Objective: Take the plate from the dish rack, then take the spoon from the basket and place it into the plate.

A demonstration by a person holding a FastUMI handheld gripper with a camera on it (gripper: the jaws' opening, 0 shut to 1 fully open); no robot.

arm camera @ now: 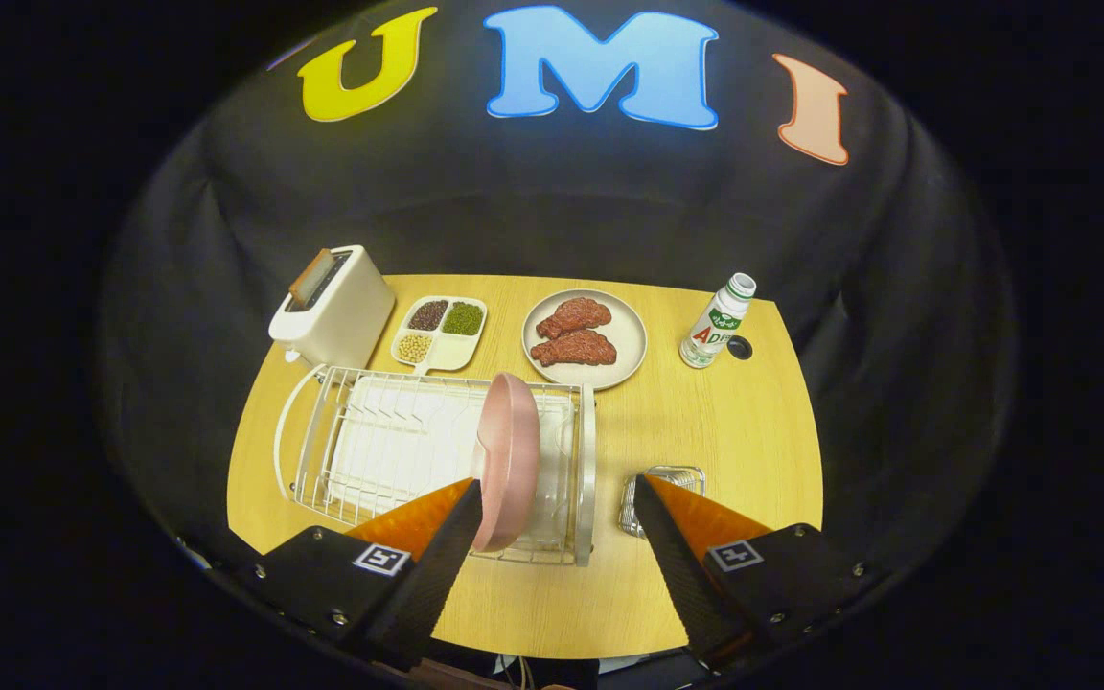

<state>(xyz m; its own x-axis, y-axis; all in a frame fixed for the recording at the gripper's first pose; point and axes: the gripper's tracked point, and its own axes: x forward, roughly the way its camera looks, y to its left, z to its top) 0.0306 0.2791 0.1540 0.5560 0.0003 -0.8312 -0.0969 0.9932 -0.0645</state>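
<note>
Pink and hard, the plate [508, 460] stands on its edge in the wire dish rack [322, 450] just ahead of the wide-open, empty claw [555, 498], and it looks smooth and slippery, so pinching its thin top rim seems best.
</note>
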